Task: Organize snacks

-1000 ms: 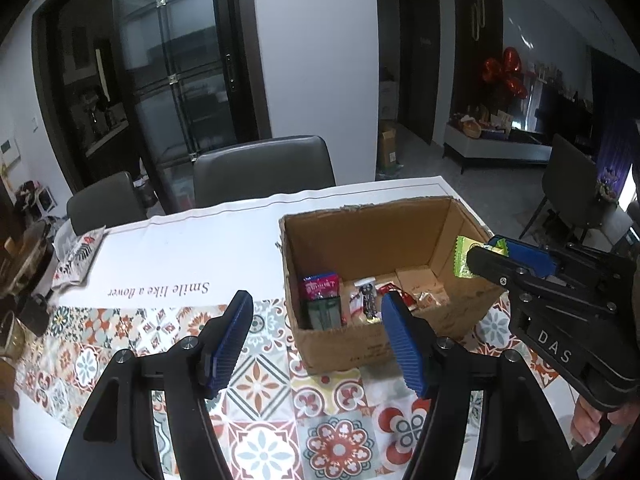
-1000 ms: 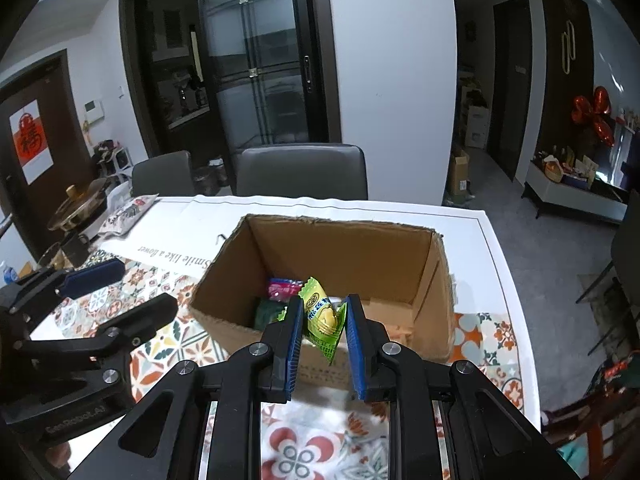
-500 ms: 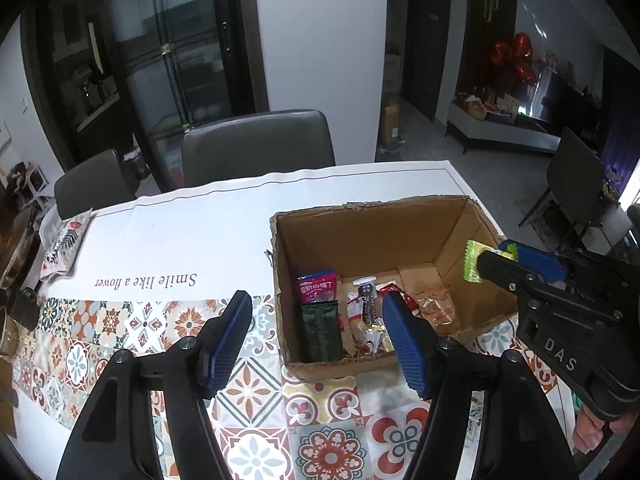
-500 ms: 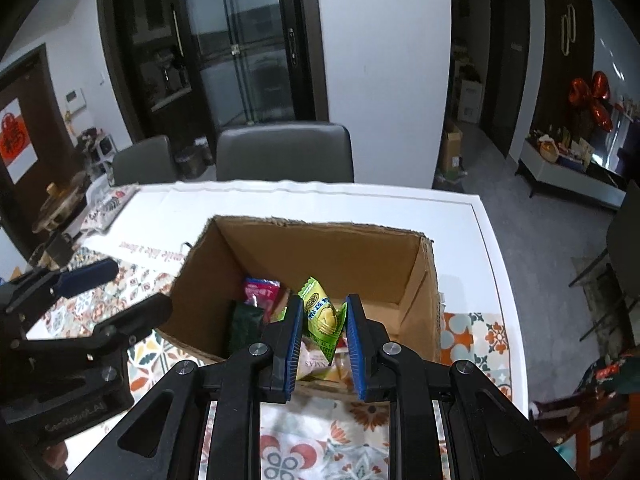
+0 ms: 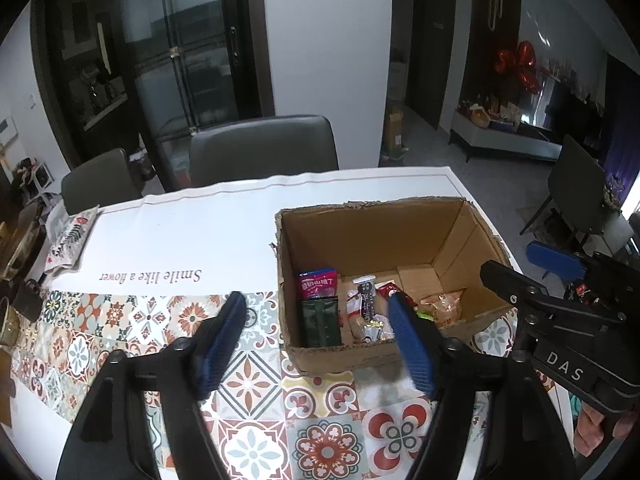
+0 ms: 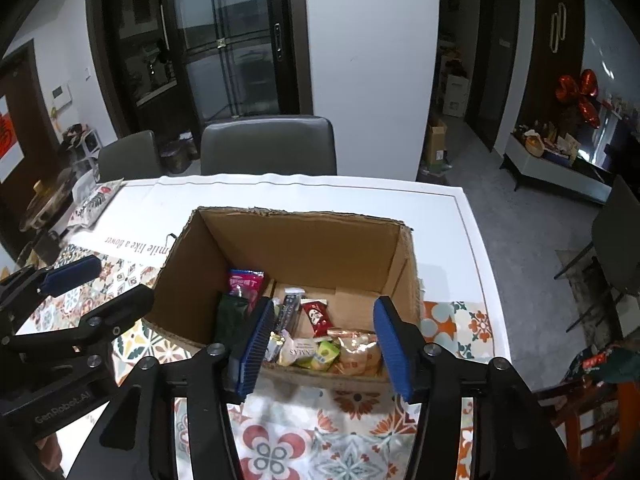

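An open cardboard box (image 6: 300, 213) stands on the table and holds several snack packets. My right gripper (image 6: 324, 303) hovers over its near wall. Its jaws are opening and nothing is between the pads. Below them a green-yellow packet (image 6: 325, 354) lies among the others, beside a red packet (image 6: 316, 316), a pink packet (image 6: 245, 282) and a dark green one (image 6: 230, 316). My left gripper (image 5: 317, 299) hangs in front of the box (image 5: 372, 205) near its left corner. Its jaws are widening and hold nothing. The right gripper (image 5: 524, 264) shows at the box's right side.
A patterned tile cloth (image 5: 256, 384) and a white runner (image 5: 180, 240) cover the table. A printed pouch (image 5: 66, 240) lies at the far left. Two grey chairs (image 5: 264, 148) stand behind. The table's right edge (image 6: 480, 264) drops to the floor.
My right gripper has opened and let go of the green-yellow packet, which now lies in the box. The left jaws have spread a little wider.
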